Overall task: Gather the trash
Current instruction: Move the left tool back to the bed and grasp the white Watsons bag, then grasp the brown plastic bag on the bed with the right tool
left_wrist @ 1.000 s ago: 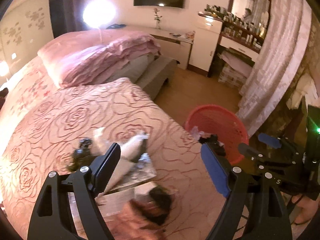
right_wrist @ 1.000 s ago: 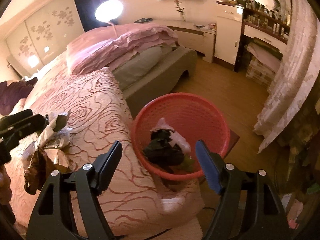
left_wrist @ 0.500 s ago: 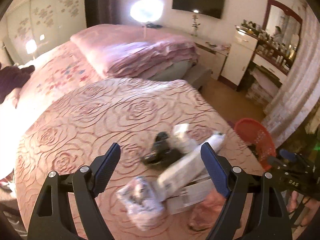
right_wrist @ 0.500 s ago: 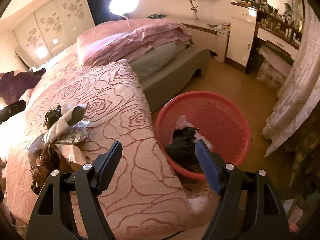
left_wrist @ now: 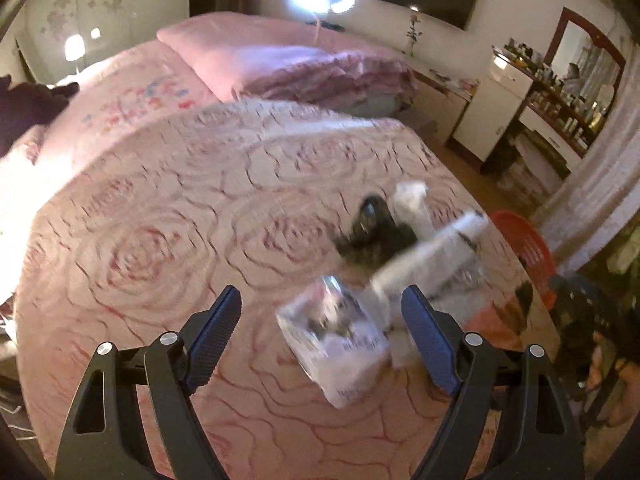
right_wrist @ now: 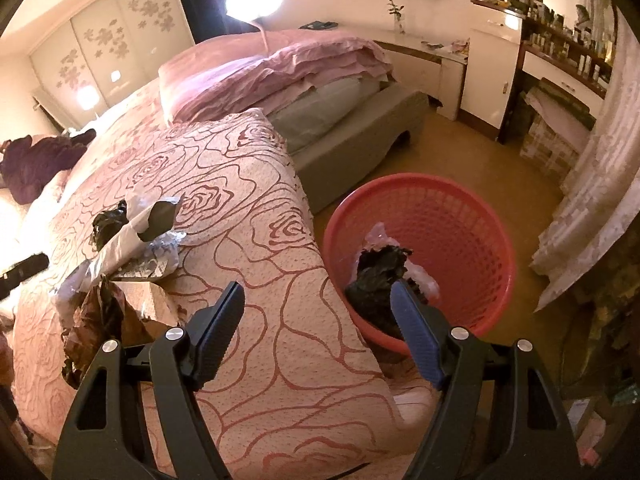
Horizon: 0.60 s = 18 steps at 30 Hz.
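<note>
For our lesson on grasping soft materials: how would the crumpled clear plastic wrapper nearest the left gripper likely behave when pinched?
The clear plastic wrapper looks thin and crinkled, so probably light and floppy. Its glossy surface may slip between the pads.

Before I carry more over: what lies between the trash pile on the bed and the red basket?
Right wrist view: only bare rose-patterned bedspread lies between the trash pile and the red basket.

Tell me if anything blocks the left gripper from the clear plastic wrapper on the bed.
Nothing visible does. The left gripper hangs open over the bedspread, and the clear wrapper lies just ahead, nearer its right finger, with only bare quilt between. The other trash sits behind it, not in front.
</note>
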### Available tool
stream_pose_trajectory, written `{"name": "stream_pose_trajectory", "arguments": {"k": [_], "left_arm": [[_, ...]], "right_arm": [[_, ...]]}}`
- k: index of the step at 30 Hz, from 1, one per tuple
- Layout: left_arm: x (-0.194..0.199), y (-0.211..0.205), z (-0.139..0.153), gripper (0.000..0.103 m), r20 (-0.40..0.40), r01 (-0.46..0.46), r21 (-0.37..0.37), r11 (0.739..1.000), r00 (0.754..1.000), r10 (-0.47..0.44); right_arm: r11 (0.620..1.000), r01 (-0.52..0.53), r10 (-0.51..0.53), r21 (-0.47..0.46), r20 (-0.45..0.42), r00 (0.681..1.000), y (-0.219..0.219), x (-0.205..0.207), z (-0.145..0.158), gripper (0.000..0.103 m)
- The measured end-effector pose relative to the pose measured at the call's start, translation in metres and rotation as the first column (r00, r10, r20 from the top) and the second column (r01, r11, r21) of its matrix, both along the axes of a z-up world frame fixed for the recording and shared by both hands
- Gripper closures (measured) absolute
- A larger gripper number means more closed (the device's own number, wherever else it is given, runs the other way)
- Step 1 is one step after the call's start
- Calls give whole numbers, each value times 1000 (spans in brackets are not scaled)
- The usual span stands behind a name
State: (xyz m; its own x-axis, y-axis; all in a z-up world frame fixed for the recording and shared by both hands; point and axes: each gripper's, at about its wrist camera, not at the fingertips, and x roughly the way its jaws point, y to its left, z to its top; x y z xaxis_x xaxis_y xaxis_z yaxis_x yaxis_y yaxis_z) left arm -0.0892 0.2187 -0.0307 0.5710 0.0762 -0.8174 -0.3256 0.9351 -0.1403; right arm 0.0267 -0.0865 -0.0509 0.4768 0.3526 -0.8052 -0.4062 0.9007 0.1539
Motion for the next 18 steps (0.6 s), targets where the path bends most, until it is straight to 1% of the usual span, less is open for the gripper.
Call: {"name": "stream_pose_trajectory", "arguments": {"k": [5, 9, 10, 12, 13, 15, 17, 18], "left_arm": [[0, -3, -21, 24, -39, -6, -35, 999, 999, 5], [1, -5, -28, 24, -48, -9, -38, 999, 999, 7], [2, -4, -31, 27, -54, -15, -43, 999, 998, 13], [4, -2, -34, 38, -59, -17, -60, 998, 998, 13], [4, -2, -37, 49, -68, -19, -65, 998, 998, 14], [4, -2, -40, 52, -70, -20, -62, 998, 997, 15], [1, -2, -39, 60, -65, -18, -56, 998, 998, 15], [0, -1, -39, 62, -61, -21, -58, 998, 998, 17]], "right_arm": [[1000, -9, 9, -3, -5, 1000, 2, 0, -1, 30], [1000, -13, 13, -3, -12, 1000, 4, -1, -3, 30], [1000, -17, 17, -3, -14, 1000, 5, -1, -2, 30], [999, -32, 32, 1, -21, 999, 9, -3, -2, 30], [999, -43, 43, 0, -21, 999, 12, -5, -2, 30], [998, -61, 61, -1, -21, 998, 18, -8, -2, 30], [997, -80, 80, 1, -22, 997, 24, -12, -1, 30], [996, -90, 90, 2, -22, 996, 27, -14, 0, 30]]}}
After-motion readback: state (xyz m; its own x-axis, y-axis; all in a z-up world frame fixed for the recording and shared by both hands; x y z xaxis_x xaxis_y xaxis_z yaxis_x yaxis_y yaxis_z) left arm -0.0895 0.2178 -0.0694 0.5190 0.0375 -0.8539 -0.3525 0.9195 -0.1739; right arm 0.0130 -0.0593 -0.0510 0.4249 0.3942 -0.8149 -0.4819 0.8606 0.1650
